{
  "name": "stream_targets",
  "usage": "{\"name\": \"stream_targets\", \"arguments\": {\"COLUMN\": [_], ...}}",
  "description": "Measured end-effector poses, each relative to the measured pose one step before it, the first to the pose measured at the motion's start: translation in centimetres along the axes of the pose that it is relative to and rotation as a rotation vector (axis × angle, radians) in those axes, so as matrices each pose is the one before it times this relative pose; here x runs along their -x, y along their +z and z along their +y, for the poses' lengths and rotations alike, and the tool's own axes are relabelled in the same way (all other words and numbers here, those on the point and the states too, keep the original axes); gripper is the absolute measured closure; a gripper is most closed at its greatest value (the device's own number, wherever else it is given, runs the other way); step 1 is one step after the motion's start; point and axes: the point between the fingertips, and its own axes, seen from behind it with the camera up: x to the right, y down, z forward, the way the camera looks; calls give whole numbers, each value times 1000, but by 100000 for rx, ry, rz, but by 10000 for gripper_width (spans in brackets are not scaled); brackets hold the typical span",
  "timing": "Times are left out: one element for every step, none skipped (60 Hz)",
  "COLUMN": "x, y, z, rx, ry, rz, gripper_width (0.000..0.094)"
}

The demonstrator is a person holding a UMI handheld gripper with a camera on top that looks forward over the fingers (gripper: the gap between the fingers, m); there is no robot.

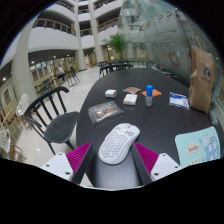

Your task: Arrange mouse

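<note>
A black chair (pixel 52 118) stands left of the dark table (pixel 150 118). On the table, the white mouse (pixel 119 142) rests between the gripper's (pixel 113 159) spread fingers, gaps either side. Beyond the mouse sits a blue bottle (pixel 149 95); farther right, a brown bag (pixel 202 80).
</note>
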Motion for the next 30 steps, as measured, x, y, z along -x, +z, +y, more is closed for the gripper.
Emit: {"name": "stream_targets", "arguments": {"x": [-20,-33,-40,-50,-59,-95,-79,-147,-124,-260,-411,-257,70,81,76,98,69,99,149,132,27,-9,91,166,237,193,131,36,3,-1504], "y": [176,206,208,165,222,283,215,748,164,155,168,95,146,411,30,23,6,3,-145,-24,-68,-186,-264,-402,-535,-668,-758,-868,-1296,-2211], "z": [-176,-171,-132,-114,-102,-177,-175,-567,-73,-85,-24,-20,-107,-178,-29,87,10,-73,-33,-35,65,84,-23,-1,-189,-442,-650,-792,-972,-937], "rx": [215,240,381,408,376,449,330,298,218,87,191,3,-440,-122,-43,427,313,105,523,374,566,738,151,151,-641,-1551,-2381,-2845,-2790,-2983], "ry": [1061,1043,892,636,445,400,86,-50,-456,-731,-1008,-1297,185,73,-97,-33,-236,-489,-957,-913,-774,-1085,-507,-612,-828,-862,-1362,-1838,-1756,-1549], "rz": [430,479,499,552,527,541,648,921,772,1380,1950,1184,-54,-120,-435,-635,-636,-949,-1289,-1272,-1018,-597,-978,-1239,-1598,-1593,-1352,-986,-646,-116], "gripper_width": [112,110,112,112,113,116,122,139,170,216,291,353,365,385,411,438,467,481,514,534,545,570,572,574,574,574,573,575,574,575]}}
